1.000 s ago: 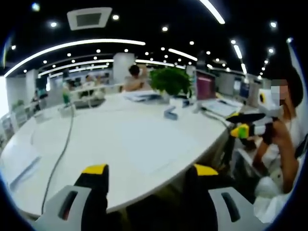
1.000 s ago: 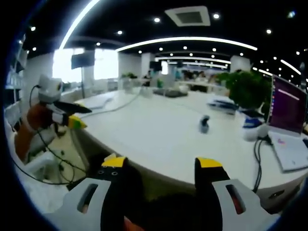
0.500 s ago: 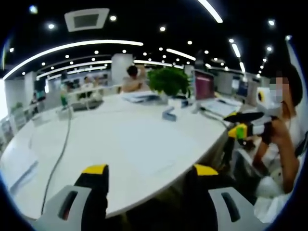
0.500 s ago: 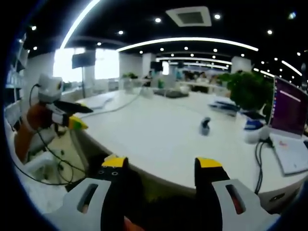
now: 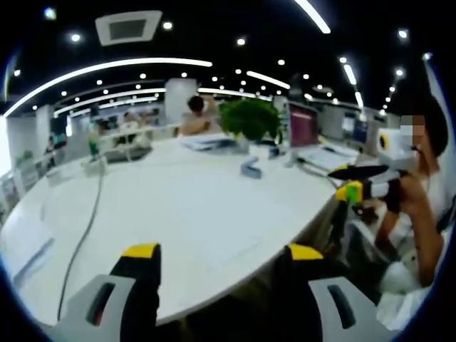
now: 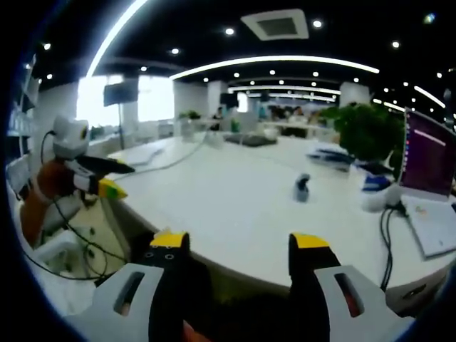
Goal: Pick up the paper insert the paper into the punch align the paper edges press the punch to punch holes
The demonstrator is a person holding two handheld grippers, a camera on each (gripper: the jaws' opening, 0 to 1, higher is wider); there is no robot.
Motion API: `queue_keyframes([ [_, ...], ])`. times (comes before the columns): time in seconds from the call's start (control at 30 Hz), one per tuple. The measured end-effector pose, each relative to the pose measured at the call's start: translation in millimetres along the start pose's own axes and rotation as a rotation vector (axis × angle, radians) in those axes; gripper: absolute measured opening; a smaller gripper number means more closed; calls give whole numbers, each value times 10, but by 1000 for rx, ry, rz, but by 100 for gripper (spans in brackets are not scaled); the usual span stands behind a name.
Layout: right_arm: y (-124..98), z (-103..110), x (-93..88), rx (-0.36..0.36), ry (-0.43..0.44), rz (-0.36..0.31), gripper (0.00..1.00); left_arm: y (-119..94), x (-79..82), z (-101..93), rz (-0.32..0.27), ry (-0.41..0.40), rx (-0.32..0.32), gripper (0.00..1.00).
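A small blue-grey punch (image 5: 249, 168) stands upright out on the white table (image 5: 164, 206); it also shows in the right gripper view as the punch (image 6: 303, 187). A faint white sheet of paper (image 5: 226, 239) lies flat near the table's front edge, just beyond my left gripper (image 5: 222, 252). That gripper is open and holds nothing. My right gripper (image 6: 240, 240) is open too, off the table's edge, well short of the punch. Each gripper is seen from the other's view: the right gripper (image 5: 358, 187) in a hand, the left gripper (image 6: 100, 179) likewise.
A potted plant (image 5: 251, 118) and an open laptop (image 6: 426, 158) stand beyond the punch. A white cup (image 6: 373, 197) and dark cables (image 6: 388, 235) sit near the laptop. A long cable (image 5: 85, 235) crosses the table's left part. A person (image 5: 420, 214) sits at the right.
Both views have shifted only slightly. The jaws of both grippers stand as wide as before, and the punch and paper have not moved.
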State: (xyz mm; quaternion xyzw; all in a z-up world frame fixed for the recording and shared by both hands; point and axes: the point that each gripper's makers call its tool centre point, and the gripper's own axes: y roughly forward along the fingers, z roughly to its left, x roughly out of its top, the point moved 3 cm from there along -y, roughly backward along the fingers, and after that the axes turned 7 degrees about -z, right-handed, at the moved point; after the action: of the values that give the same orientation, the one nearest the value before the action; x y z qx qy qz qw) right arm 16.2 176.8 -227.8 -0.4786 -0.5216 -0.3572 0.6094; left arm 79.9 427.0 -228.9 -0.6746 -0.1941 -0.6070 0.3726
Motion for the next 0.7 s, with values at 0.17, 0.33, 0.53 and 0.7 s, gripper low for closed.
queue_keyframes([
  [0.17, 12, -7, -20, -4, -10, 10, 56, 8, 6, 8, -3, -1, 3, 69],
  [0.33, 24, -7, -19, -3, -2, 5, 56, 14, 5, 47, -13, -9, 18, 69],
  [0.53, 31, -11, -8, -5, -3, 8, 56, 20, -12, 70, -13, -12, 23, 68],
  [0.7, 53, -5, -16, -3, -12, 17, 56, 34, -35, 90, -8, -14, 22, 68],
])
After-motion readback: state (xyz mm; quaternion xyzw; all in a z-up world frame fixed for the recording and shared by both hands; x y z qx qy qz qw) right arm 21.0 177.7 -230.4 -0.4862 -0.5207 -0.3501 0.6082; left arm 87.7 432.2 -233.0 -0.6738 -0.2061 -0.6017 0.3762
